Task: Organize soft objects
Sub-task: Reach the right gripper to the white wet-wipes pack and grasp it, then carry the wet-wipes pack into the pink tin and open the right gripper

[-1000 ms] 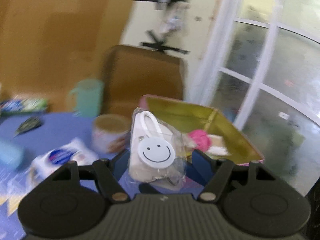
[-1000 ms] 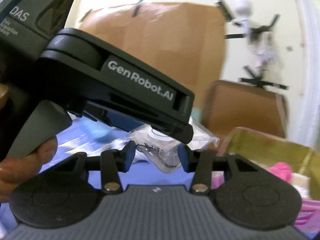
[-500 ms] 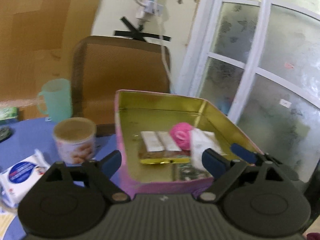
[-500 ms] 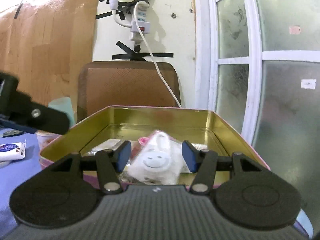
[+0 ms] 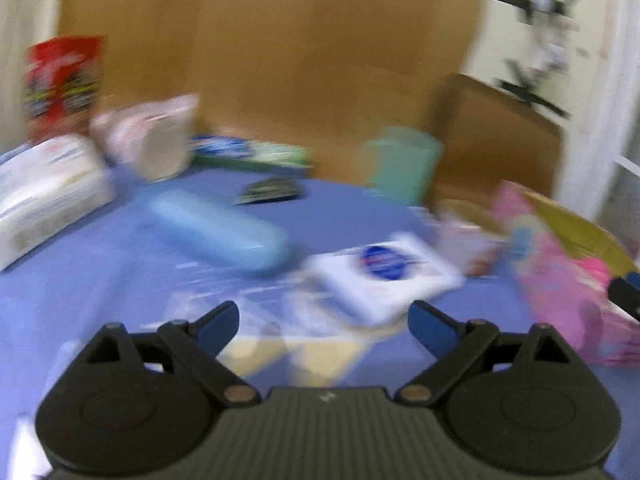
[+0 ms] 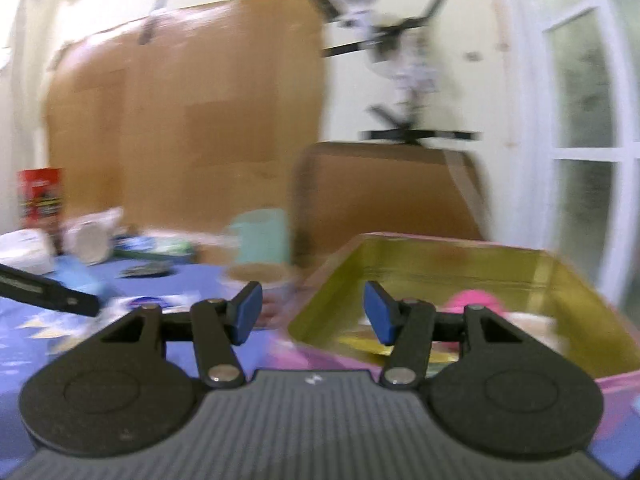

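Observation:
Both views are blurred by motion. My left gripper (image 5: 323,320) is open and empty above the blue table, facing a white wipes pack with a blue label (image 5: 384,276) and a light blue soft case (image 5: 218,228). My right gripper (image 6: 313,314) is open and empty at the near left corner of the pink tin with a gold inside (image 6: 452,256). A pink ball (image 6: 474,302) and pale packets lie in the tin. The tin also shows at the right of the left wrist view (image 5: 560,276).
A teal mug (image 5: 400,164), a paper cup (image 5: 466,228), a white tissue pack (image 5: 44,192), a pale pouch (image 5: 160,140), a red box (image 5: 60,84) and a dark packet (image 5: 270,190) stand on the table. A brown chair (image 6: 384,188) is behind it.
The right gripper has let go of the smiley-face bag in the tin and pulled back to the left. The left gripper has swung left from the tin toward the table's items.

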A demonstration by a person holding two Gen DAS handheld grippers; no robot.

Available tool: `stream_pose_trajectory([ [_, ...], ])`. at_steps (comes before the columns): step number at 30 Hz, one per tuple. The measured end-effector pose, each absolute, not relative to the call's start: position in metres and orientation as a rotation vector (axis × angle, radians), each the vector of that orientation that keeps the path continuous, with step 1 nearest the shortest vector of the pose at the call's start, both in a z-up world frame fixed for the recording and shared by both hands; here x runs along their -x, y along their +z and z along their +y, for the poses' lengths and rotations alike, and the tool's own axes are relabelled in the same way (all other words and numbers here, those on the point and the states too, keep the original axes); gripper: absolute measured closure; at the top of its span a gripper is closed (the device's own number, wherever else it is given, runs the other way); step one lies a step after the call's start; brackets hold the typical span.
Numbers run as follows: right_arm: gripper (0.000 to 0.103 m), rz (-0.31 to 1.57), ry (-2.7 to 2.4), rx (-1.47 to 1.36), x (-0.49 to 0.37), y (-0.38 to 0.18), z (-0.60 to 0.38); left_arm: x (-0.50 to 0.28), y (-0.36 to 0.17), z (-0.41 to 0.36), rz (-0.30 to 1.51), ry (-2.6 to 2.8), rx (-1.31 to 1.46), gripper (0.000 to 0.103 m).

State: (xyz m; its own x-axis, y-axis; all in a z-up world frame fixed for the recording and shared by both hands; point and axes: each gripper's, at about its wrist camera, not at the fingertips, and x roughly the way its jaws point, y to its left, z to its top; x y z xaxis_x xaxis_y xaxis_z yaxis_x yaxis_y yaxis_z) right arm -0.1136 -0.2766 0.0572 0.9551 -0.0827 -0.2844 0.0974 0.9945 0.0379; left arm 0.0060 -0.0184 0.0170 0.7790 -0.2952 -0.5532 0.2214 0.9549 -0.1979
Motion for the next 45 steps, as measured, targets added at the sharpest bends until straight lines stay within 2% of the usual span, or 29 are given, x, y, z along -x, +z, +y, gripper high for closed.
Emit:
stream_pose_trajectory([
  [4, 0.042, 0.422, 0.09, -0.085, 0.076, 0.051, -0.244, -0.012, -0.004, 0.022, 0.629, -0.185, 0.182, 0.01],
  [6, 0.04, 0.46, 0.141, -0.079, 0.054, 0.048, -0.227, -0.01, -0.002, 0.035, 0.587, -0.218, 0.264, 0.004],
  [8, 0.039, 0.488, 0.154, -0.086, 0.029, 0.047, -0.219, -0.012, -0.003, 0.038, 0.6, -0.216, 0.282, 0.004],
  [12, 0.04, 0.592, 0.114, -0.247, -0.028, 0.04, -0.233, -0.011, -0.002, 0.04, 0.586, -0.244, 0.29, 0.004],
  [13, 0.046, 0.613, 0.091, -0.278, -0.037, 0.035, -0.237, -0.011, -0.001, 0.038, 0.582, -0.246, 0.292, 0.004],
  [14, 0.058, 0.642, 0.077, -0.313, -0.046, 0.03, -0.241, -0.012, 0.0, 0.038, 0.577, -0.248, 0.294, 0.004],
  [19, 0.1, 0.7, 0.085, -0.407, -0.047, 0.019, -0.249, -0.01, -0.002, 0.039, 0.565, -0.262, 0.304, 0.004],
  [30, 0.1, 0.676, 0.236, -0.271, 0.093, 0.025, -0.229, 0.002, 0.003, 0.038, 0.539, -0.378, 0.319, 0.004],
  [33, 0.082, 0.648, 0.271, -0.209, 0.118, 0.025, -0.23, 0.006, 0.004, 0.032, 0.594, -0.45, 0.332, 0.005],
  [34, 0.059, 0.643, 0.288, -0.205, 0.119, 0.026, -0.231, 0.008, 0.004, 0.031, 0.621, -0.482, 0.348, 0.005],
  [35, 0.041, 0.63, 0.305, -0.2, 0.122, 0.028, -0.231, 0.011, 0.005, 0.029, 0.648, -0.511, 0.358, 0.006],
  [38, 0.03, 0.587, 0.34, -0.125, 0.117, 0.031, -0.222, 0.02, 0.008, 0.017, 0.721, -0.556, 0.34, 0.006],
  [41, 0.029, 0.605, 0.34, 0.015, 0.101, 0.025, -0.201, 0.025, 0.007, 0.0, 0.775, -0.569, 0.305, 0.006],
  [44, 0.02, 0.634, 0.352, 0.067, 0.084, 0.014, -0.191, 0.029, 0.003, -0.015, 0.788, -0.566, 0.272, 0.007],
  [45, 0.018, 0.645, 0.373, 0.047, 0.079, 0.013, -0.191, 0.031, 0.003, -0.022, 0.783, -0.567, 0.237, 0.011],
])
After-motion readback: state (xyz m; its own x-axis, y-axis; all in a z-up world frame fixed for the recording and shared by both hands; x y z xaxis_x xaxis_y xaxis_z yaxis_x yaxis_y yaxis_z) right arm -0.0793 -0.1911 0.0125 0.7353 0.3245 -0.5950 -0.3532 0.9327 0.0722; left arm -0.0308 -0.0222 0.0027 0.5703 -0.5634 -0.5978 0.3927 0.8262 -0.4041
